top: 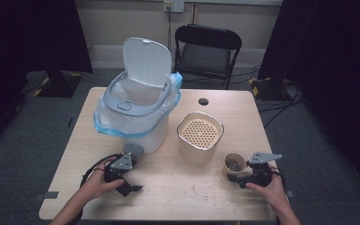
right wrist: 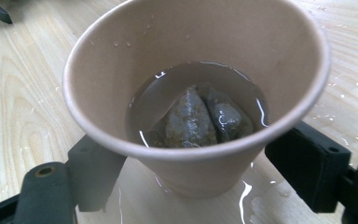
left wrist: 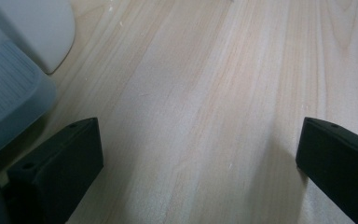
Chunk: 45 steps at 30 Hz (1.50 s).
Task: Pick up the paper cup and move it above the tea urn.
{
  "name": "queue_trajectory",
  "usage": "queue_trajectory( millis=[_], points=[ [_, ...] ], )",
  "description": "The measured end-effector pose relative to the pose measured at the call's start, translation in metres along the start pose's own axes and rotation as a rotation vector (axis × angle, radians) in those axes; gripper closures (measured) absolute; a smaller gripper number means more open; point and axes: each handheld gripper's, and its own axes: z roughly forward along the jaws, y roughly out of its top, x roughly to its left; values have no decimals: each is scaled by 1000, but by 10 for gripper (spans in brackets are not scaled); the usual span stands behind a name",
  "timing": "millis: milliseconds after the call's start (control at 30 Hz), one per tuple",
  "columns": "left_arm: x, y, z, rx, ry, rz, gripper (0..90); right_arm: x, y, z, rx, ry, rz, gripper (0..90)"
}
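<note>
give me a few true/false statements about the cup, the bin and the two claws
1. The paper cup holds liquid and a tea bag. True.
2. The right claw has the cup between its jaws. True.
3. The left claw grips the strainer container. False: its jaws are wide apart over bare table.
4. The bin has its lid shut. False: the lid stands open.
5. The cup lies tipped on its side. False: it stands upright.
</note>
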Motion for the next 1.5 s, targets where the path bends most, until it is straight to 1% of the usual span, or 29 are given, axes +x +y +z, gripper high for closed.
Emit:
queue_trajectory(
  millis=[100, 133, 167, 267, 367, 433, 500, 533, 567, 633, 967, 1100, 1367, 1467, 1500],
  points=[
    [0, 0, 0, 5, 1, 1, 0, 0, -1, 3, -9, 7, -11, 218],
    [0, 0, 0, 0, 1, -1, 0, 0, -1, 3, -14, 7, -12, 219],
    [0, 0, 0, 1, 0, 0, 0, 0, -1, 4, -17, 14, -10, 219],
    [0, 0, 0, 3, 1, 0, 0, 0, -1, 5, -23, 12, -8, 218],
    [0, 0, 0, 6, 1, 1, 0, -1, -2, 6, -44, 21, -2, 221],
    [0, 0, 0, 5, 1, 1, 0, -1, -2, 6, -51, 22, -6, 226],
    [0, 0, 0, 6, 1, 1, 0, -1, -3, 7, -49, 17, -8, 224],
    [0, 0, 0, -1, 0, 1, 0, -1, -2, 8, -48, 22, -9, 224],
    [0, 0, -1, 8, 3, 1, 0, -1, -2, 8, -53, 16, -14, 225],
    [0, 0, 0, 3, 1, 0, 0, -1, -1, 9, -56, 21, -9, 226],
    [0, 0, 0, 3, 1, -1, 0, 1, 1, 13, -41, 19, -44, 272],
    [0, 0, 0, 4, 1, 0, 0, 1, 1, 13, -46, 21, -52, 281],
    [0, 0, 0, 2, 1, 0, 0, 2, 1, 12, -54, 8, -64, 302],
    [0, 0, -1, 7, 1, 2, 0, 1, 0, 11, -56, -15, -63, 307],
    [0, 0, 0, 0, 0, 0, 0, 1, 0, 11, -56, -20, -62, 308]
  ],
)
